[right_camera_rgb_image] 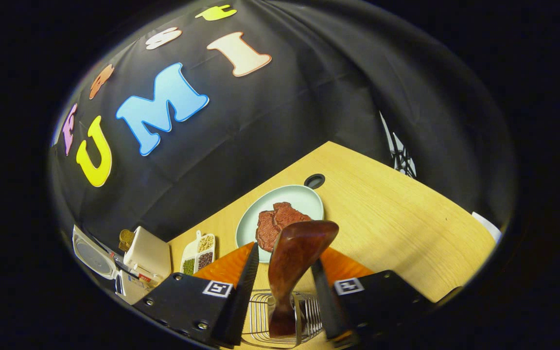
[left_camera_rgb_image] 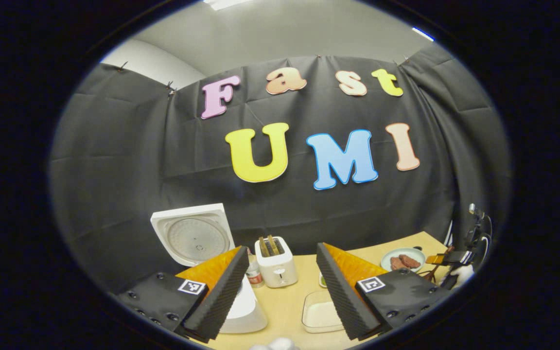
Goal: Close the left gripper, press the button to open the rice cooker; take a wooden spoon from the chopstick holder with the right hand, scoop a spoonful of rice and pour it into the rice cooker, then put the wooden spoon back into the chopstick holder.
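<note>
With the left gripper (left_camera_rgb_image: pixel 282 291) spread above the light wood table (left_camera_rgb_image: pixel 285 304) and the right gripper (right_camera_rgb_image: pixel 282 291) spread either side of the wooden spoon (right_camera_rgb_image: pixel 292 265) standing in the wire chopstick holder (right_camera_rgb_image: pixel 280 316), the open rice cooker (left_camera_rgb_image: pixel 195 240) stands far left beside a toaster (left_camera_rgb_image: pixel 276 262), a plate of meat (right_camera_rgb_image: pixel 280 214) far right, black cloth wall (left_camera_rgb_image: pixel 114 170) beyond.

rice cooker (left_camera_rgb_image: pixel 241 311) body largely hidden behind left gripper's finger, wooden spoon (right_camera_rgb_image: pixel 292 262) lower end cut off inside chopstick holder (right_camera_rgb_image: pixel 280 316)

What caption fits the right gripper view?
Right claw straddles the wooden spoon standing in the wire holder, plate beyond.
</note>
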`<state>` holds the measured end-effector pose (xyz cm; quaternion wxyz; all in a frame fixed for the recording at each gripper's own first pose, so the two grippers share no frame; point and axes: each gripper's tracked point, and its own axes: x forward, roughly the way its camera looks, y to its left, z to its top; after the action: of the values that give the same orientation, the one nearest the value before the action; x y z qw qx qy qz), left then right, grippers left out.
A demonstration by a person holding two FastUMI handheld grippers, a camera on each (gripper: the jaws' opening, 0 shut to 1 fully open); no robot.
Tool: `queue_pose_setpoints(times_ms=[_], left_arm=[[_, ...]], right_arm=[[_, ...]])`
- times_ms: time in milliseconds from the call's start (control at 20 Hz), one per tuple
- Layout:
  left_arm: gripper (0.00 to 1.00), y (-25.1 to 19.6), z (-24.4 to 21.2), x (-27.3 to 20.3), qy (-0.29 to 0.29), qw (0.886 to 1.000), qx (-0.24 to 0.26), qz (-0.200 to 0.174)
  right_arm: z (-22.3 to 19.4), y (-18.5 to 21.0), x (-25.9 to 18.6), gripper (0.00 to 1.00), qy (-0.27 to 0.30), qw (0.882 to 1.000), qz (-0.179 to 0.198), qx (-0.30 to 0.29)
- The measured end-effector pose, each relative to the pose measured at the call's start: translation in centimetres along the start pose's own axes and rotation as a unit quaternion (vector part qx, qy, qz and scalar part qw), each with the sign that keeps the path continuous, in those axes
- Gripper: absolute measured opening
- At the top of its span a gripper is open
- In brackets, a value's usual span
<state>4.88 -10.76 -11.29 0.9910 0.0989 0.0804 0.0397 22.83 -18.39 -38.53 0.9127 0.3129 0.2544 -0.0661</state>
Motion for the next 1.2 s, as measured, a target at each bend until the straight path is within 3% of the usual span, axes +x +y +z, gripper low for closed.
queue_pose_setpoints(times_ms=[50,100,450,650,900,1050,1200], left_arm=[[0.98,0.2,-0.3,0.2,0.004,1.000,0.001,-0.001],[0.99,0.4,-0.5,0.3,0.005,1.000,0.001,0.000],[0.98,1.8,-1.2,0.9,0.014,1.000,-0.008,0.001],[0.99,2.5,-1.0,1.0,0.007,1.000,-0.008,-0.011],[0.97,5.2,-1.0,0.7,0.000,1.000,-0.017,-0.009],[0.98,7.1,-0.8,0.3,-0.008,1.000,-0.024,-0.007],[0.99,9.3,-0.8,-0.3,-0.016,0.999,-0.030,0.003]], right_arm=[[0.5,-0.3,0.0,0.46,-0.005,1.000,-0.009,0.005],[0.1,0.2,0.2,0.22,-0.002,1.000,0.002,0.004],[0.4,-0.1,-0.4,0.18,0.000,1.000,-0.021,-0.017],[1.8,1.6,-1.7,0.18,-0.023,0.996,-0.028,-0.078],[6.7,5.8,-4.5,0.18,-0.073,0.990,-0.029,-0.117],[9.5,9.5,-6.4,0.18,-0.104,0.981,-0.024,-0.165],[10.5,15.2,-8.3,0.18,-0.118,0.972,0.004,-0.205]])
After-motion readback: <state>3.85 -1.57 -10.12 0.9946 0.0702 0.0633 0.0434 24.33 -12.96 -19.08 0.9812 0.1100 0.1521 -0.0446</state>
